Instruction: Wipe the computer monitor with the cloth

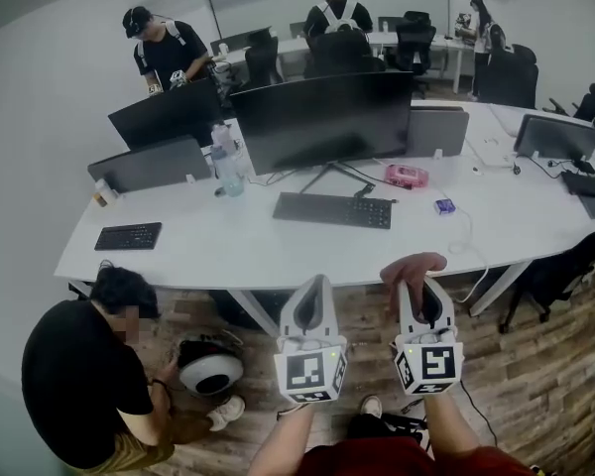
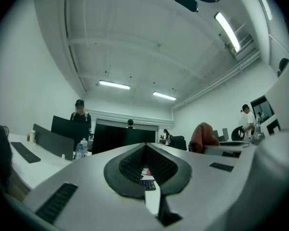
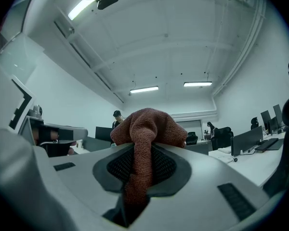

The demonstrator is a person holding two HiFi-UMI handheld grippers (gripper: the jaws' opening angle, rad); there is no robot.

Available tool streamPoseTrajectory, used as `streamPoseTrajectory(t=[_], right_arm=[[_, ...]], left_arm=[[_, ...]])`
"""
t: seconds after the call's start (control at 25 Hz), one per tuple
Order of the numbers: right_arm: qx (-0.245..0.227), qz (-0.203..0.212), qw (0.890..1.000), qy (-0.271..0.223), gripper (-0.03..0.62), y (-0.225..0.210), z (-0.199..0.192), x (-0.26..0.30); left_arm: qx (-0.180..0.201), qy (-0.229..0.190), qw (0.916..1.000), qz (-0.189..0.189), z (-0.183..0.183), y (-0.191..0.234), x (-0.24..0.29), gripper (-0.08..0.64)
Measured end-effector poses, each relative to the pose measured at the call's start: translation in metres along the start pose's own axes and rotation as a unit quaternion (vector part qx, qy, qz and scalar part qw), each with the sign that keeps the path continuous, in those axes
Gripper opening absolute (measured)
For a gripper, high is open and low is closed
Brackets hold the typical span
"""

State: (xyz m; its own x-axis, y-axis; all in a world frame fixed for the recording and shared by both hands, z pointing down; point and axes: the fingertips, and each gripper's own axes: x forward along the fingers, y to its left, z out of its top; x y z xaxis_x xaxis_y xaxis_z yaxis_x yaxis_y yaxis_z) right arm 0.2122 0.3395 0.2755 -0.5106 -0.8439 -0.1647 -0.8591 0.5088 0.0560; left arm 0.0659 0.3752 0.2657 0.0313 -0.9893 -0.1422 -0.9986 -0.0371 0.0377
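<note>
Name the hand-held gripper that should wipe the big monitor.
Right. The right hand-held gripper is shut on the cloth; the left hand-held gripper is shut on nothing. Both are short of the monitor.

Two grippers: one left gripper (image 1: pixel 316 286), one right gripper (image 1: pixel 419 288), and a single cloth (image 1: pixel 413 266). Four other people are about, one crouching person (image 1: pixel 79 375) and three standing people (image 1: pixel 164 53), plus one pink pack (image 1: pixel 407 176) on the desk (image 1: pixel 278 256)

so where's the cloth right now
Head view, lower right: the cloth is pinched in the right tongs, beside the left tongs, short of the desk.
</note>
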Motion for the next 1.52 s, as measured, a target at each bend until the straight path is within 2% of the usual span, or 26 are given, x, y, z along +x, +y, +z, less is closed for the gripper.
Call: streamPoseTrajectory(t=[0.32,0.6,1.04,1.52], right_arm=[[0.000,0.001,1.000,0.000,0.077,-0.070,-0.012,0.058],[0.007,-0.001,1.000,-0.001,0.077,-0.108,-0.022,0.090],[0.000,-0.005,1.000,0.006,0.077,-0.120,-0.045,0.149],[-0.013,-0.019,1.000,0.012,0.077,-0.105,-0.059,0.260]], left_arm=[[0.008,-0.001,1.0000,0.000,-0.009,-0.026,0.088,0.023],[0.014,0.004,0.9999,0.005,-0.017,-0.038,0.131,0.023],[0.010,0.006,0.9999,-0.001,-0.039,-0.017,0.190,0.023],[-0.001,0.000,0.9999,-0.013,-0.046,0.059,0.282,0.023]])
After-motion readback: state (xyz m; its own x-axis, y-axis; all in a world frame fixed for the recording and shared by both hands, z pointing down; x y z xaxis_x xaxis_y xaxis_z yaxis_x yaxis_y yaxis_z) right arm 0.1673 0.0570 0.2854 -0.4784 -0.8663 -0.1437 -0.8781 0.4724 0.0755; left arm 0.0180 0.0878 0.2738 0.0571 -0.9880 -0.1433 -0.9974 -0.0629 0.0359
